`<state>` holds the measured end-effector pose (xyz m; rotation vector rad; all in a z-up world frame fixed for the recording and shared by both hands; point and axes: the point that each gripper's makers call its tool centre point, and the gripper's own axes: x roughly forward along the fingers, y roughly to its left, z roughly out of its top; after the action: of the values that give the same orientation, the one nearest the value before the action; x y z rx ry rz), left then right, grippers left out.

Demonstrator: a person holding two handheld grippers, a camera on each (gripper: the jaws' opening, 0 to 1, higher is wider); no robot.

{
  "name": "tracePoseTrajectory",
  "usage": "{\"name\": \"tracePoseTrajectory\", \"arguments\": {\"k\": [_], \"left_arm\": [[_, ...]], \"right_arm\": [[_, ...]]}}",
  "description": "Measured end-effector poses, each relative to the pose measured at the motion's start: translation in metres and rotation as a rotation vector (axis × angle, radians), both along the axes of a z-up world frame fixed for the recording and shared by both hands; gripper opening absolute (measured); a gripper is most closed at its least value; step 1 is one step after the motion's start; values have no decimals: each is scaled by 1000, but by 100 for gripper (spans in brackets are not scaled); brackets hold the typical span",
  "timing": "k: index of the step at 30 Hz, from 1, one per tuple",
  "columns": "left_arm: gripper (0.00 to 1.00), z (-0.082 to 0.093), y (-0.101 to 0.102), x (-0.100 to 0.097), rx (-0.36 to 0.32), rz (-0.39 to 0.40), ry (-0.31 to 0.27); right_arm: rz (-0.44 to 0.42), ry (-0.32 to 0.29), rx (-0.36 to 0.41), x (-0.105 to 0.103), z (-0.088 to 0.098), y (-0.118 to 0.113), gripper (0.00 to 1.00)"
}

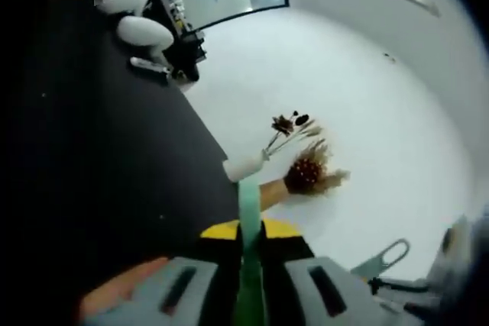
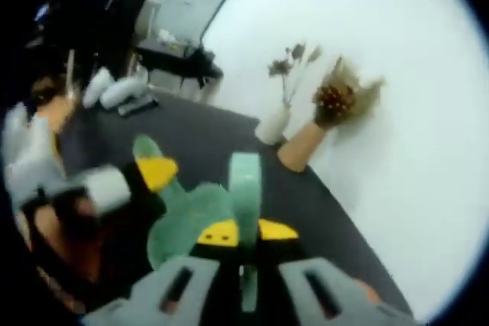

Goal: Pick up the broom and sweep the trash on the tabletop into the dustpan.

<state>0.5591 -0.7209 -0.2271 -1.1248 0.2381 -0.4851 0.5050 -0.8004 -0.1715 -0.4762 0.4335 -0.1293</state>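
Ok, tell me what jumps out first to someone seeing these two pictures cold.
First, the pale green handle clamped upright between the right gripper jaws, with a green dustpan-like shape low beside it on the dark tabletop. Next, the two vases of dried flowers against the white wall: a white vase and a tan vase. The left gripper grips a similar green handle.

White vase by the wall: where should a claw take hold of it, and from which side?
Probably best is the body of the vase, below the thin stems, which would likely bend. Come from the side of the dark table. The wall stands right behind the vase, and the tan vase leans close beside it, so keep the grip narrow on that side.
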Motion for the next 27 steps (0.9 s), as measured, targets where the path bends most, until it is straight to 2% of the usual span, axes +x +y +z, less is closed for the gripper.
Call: {"name": "tracePoseTrajectory", "arguments": {"k": [1, 5, 8, 10, 12, 14, 16, 17, 20, 23, 25, 27], "left_arm": [[10, 0, 0, 0, 0, -1, -1], [10, 0, 0, -1, 0, -3, -4], [10, 0, 0, -2, 0, -3, -5], [10, 0, 0, -1, -1, -3, -4], [10, 0, 0, -2, -1, -3, -3], [10, 0, 0, -1, -2, -2, -1], [10, 0, 0, -1, 0, -1, -2], [10, 0, 0, -1, 0, 0, -2], [10, 0, 0, -1, 0, 0, -2], [10, 0, 0, -1, -2, -1, -1], [10, 0, 1, -1, -4, -1, -1], [10, 0, 1, -1, -4, -1, -1]], "right_arm": [[11, -19, 24, -1, 6, 4, 6], [-7, -43, -8, -6, 19, -1, 6], [-69, 9, -41, -11, 10, -16, 6], [-110, 73, -81, -13, -3, -25, 6], [-132, 112, -76, -12, -17, -25, 6], [-123, 109, -20, -9, -23, -15, 6], [-103, 88, -40, -6, -21, -6, 6], [-91, 54, -43, -3, -16, 0, 6], [-16, -1, 59, 2, -6, 26, 6], [8, -37, 103, 1, 5, 33, 6], [2, -21, 99, -4, 8, 29, 6], [-13, -33, 80, -6, 11, 22, 6]]}}
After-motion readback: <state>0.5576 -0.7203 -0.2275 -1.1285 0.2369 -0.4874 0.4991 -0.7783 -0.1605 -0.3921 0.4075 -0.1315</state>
